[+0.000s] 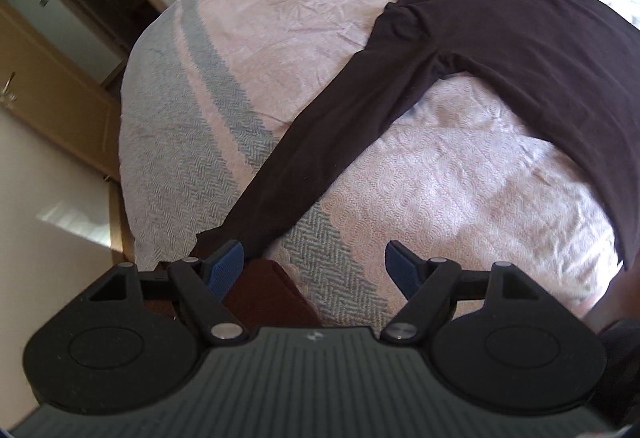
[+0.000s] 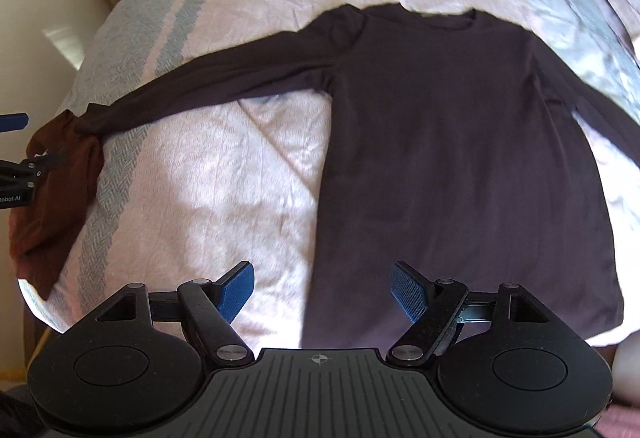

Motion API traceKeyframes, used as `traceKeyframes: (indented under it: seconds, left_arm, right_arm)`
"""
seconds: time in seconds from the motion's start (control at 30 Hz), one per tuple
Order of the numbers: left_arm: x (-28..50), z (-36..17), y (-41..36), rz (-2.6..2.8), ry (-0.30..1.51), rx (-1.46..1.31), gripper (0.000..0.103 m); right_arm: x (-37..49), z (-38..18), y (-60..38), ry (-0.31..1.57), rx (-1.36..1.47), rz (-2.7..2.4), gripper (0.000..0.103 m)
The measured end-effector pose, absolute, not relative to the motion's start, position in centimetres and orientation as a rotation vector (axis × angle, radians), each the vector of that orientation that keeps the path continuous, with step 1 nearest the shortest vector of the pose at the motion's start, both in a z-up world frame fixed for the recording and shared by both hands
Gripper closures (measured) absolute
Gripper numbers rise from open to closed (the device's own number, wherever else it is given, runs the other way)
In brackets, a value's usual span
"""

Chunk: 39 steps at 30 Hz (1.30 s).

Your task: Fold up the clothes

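Observation:
A dark purple long-sleeved shirt [image 2: 460, 142] lies flat on the bed, neck away from me, its left sleeve [image 2: 208, 86] stretched out to the left. In the left wrist view the shirt [image 1: 540, 50] fills the upper right and the sleeve [image 1: 320, 142] runs down to its cuff just ahead of my left gripper [image 1: 314, 266], which is open and empty. My right gripper [image 2: 322, 286] is open and empty above the shirt's lower left hem. The left gripper's blue finger [image 2: 12, 122] shows at the left edge of the right wrist view.
A rust-brown garment [image 2: 56, 190] lies at the bed's left edge under the sleeve cuff; it also shows in the left wrist view [image 1: 264, 294]. The bedspread [image 2: 208, 198] is pink with grey-blue herringbone stripes. A wooden door and wardrobe [image 1: 52, 98] stand left of the bed.

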<state>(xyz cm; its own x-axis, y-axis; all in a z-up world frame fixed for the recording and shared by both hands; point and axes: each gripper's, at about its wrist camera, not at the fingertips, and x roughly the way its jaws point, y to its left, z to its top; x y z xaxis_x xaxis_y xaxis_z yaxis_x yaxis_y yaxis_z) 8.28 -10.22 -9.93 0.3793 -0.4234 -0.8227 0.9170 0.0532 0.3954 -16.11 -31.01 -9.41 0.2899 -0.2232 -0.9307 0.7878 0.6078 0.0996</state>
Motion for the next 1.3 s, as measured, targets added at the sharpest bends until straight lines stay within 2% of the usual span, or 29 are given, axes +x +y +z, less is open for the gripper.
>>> traceKeyframes:
  seconds: [0.3, 0.67, 0.8, 0.93, 1.03, 1.13, 1.3]
  left_arm:
    - [6.9, -10.8, -10.9, -1.049, 0.594, 1.109, 0.027]
    - [12.2, -14.2, -12.4, -1.114, 0.621, 1.178, 0.027]
    - [16.1, -15.8, -12.9, -1.143, 0.576, 1.218, 0.027]
    - [20.2, -18.8, -12.9, -1.15, 0.437, 1.364, 0.028]
    - [22.8, -21.2, -12.7, -1.177, 0.36, 1.445, 0.034]
    - [24.4, -22.9, -12.5, -1.232, 0.303, 1.501, 0.035]
    - [28.9, -20.9, -11.8, -1.213, 0.527, 1.242, 0.035]
  right_arm:
    - [-16.9, -9.7, -34.4, 1.06, 0.575, -0.639, 0.025]
    - [-12.6, -11.3, -35.3, 1.089, 0.581, -0.636, 0.025]
    - [-9.5, -12.0, -35.4, 1.075, 0.605, -0.628, 0.025]
    - [-4.7, -13.0, -35.0, 1.087, 0.527, -0.542, 0.025]
    - [-0.9, -13.9, -34.6, 1.084, 0.483, -0.472, 0.025]
    - [2.4, -14.9, -34.1, 1.078, 0.442, -0.42, 0.025]
    - [7.4, -16.3, -32.6, 1.048, 0.324, -0.316, 0.025]
